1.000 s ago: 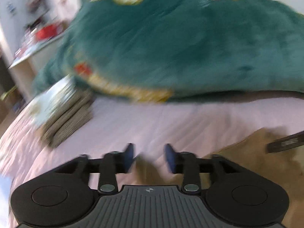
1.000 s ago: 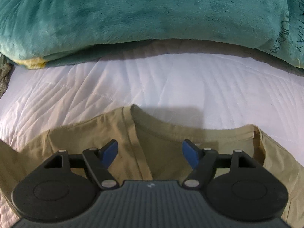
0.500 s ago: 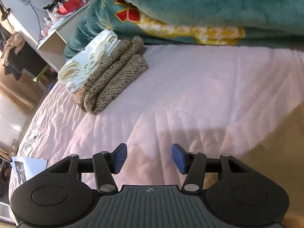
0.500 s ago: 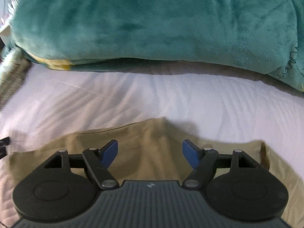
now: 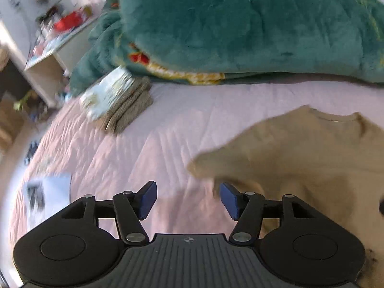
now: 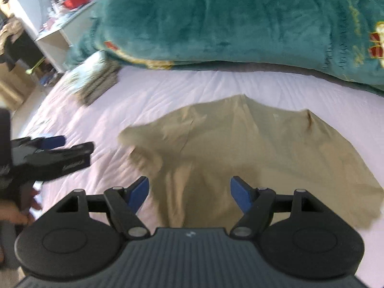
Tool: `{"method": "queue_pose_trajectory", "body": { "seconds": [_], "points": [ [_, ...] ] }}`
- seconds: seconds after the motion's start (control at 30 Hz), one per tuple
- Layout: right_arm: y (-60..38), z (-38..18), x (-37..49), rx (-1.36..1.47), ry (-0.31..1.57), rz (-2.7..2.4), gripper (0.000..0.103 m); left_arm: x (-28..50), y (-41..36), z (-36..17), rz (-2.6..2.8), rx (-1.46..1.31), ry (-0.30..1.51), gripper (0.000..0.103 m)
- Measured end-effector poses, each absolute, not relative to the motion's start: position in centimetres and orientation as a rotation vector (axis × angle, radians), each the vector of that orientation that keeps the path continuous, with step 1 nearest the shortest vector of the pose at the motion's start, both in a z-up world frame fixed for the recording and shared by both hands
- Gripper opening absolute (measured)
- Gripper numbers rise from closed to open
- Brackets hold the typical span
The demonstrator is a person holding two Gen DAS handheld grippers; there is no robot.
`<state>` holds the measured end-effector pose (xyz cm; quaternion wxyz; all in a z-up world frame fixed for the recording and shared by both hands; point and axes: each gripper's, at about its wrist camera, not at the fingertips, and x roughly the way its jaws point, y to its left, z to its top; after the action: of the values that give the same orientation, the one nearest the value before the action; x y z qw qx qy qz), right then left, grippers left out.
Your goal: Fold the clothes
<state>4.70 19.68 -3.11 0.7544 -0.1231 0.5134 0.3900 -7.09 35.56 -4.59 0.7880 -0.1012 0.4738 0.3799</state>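
Tan T-shirt (image 6: 252, 153) spread flat on bed (image 6: 156, 96), collar toward 12 o'clock, directly under right gripper (image 6: 189, 192), jaws wide, empty. Left gripper (image 5: 188, 200) jaws opening, empty; shirt at 2 o'clock. Full outline visible only from right wrist; folded stack (image 5: 120, 100) clearer from left.

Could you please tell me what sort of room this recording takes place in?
Most likely a bedroom: a bed with a quilted pink cover, a plush teal blanket heaped at its far side, and a cluttered white desk alongside.
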Motion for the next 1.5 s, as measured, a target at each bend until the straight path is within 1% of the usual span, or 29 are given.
{"method": "queue_pose_trajectory", "body": {
  "seconds": [0.07, 0.17, 0.3, 0.43, 0.6, 0.67, 0.8, 0.93, 1.13, 1.23, 1.4, 1.5],
  "points": [
    [16.8, -0.6, 1.8, -0.270, 1.136, 0.885, 0.075, -9.3, 33.6, -2.8, 0.817, -0.262, 1.024, 0.062],
    [13.2, 1.8, -2.1, -0.264, 1.192, 0.929, 0.075, -11.8, 31.2, -0.7, 0.819, -0.257, 1.056, 0.063],
    [9.4, 3.1, -7.1, -0.237, 1.313, 0.971, 0.075, -13.9, 30.0, 1.3, 0.836, -0.257, 1.066, 0.065],
    [7.5, 3.0, -10.0, -0.179, 1.437, 0.982, 0.075, -13.4, 30.4, 1.1, 0.829, -0.249, 1.098, 0.066],
    [7.4, -0.6, -10.7, -0.168, 1.471, 0.867, 0.075, -10.3, 31.8, -3.3, 0.779, -0.224, 1.179, 0.067],
    [8.3, -3.0, -10.2, -0.151, 1.434, 0.798, 0.075, -9.2, 32.5, -5.1, 0.761, -0.245, 1.189, 0.067],
    [9.8, -7.5, -10.3, -0.152, 1.289, 0.725, 0.075, -7.0, 33.7, -8.7, 0.735, -0.272, 1.211, 0.067],
    [11.9, -11.9, -10.2, -0.127, 1.272, 0.667, 0.075, -4.6, 35.1, -12.6, 0.716, -0.318, 1.209, 0.067],
    [13.9, -18.0, -11.7, -0.215, 1.222, 0.594, 0.075, -1.2, 35.8, -19.5, 0.680, -0.243, 1.303, 0.067],
    [13.6, -19.3, -12.0, -0.182, 1.201, 0.582, 0.075, -1.3, 36.0, -21.4, 0.681, -0.291, 1.299, 0.067],
    [13.9, -19.2, -11.9, -0.117, 1.117, 0.613, 0.072, -1.7, 35.8, -22.3, 0.688, -0.325, 1.262, 0.067],
    [14.7, -18.9, -11.0, -0.099, 1.090, 0.621, 0.066, -1.4, 35.6, -22.2, 0.670, -0.318, 1.252, 0.067]
  ]
}}
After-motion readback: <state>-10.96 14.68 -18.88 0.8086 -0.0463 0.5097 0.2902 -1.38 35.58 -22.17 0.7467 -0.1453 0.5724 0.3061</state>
